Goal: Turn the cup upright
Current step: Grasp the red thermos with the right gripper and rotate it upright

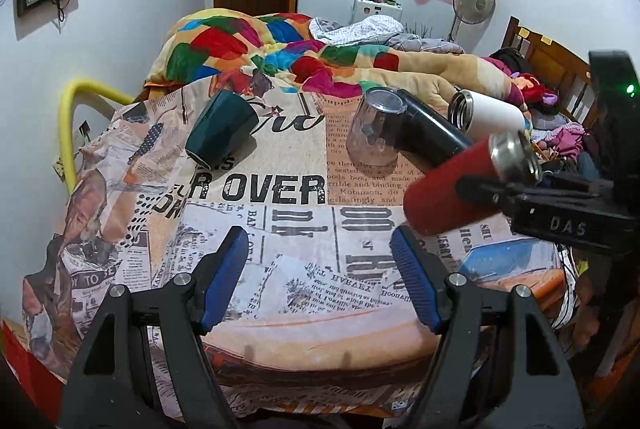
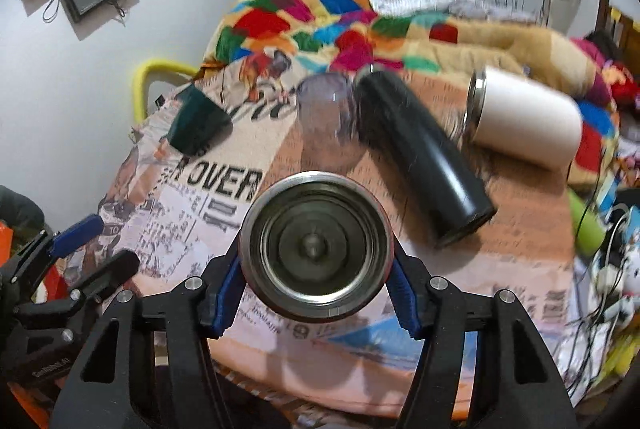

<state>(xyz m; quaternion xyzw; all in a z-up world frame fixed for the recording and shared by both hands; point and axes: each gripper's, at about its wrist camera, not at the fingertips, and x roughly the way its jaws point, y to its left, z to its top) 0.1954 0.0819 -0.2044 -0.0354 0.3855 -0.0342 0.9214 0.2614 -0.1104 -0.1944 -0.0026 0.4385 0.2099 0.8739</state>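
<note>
My right gripper is shut on a red cup with a steel rim, held above the newspaper-print cloth with its open mouth facing the camera. In the left wrist view the red cup hangs tilted at the right, held by the right gripper. My left gripper is open and empty over the front of the cloth. A dark green cup lies on its side at the back left; it also shows in the right wrist view.
A clear tumbler, a black flask and a white flask lie on their sides on the cloth-covered table. A colourful quilt is heaped behind. Cables and clutter sit at the right.
</note>
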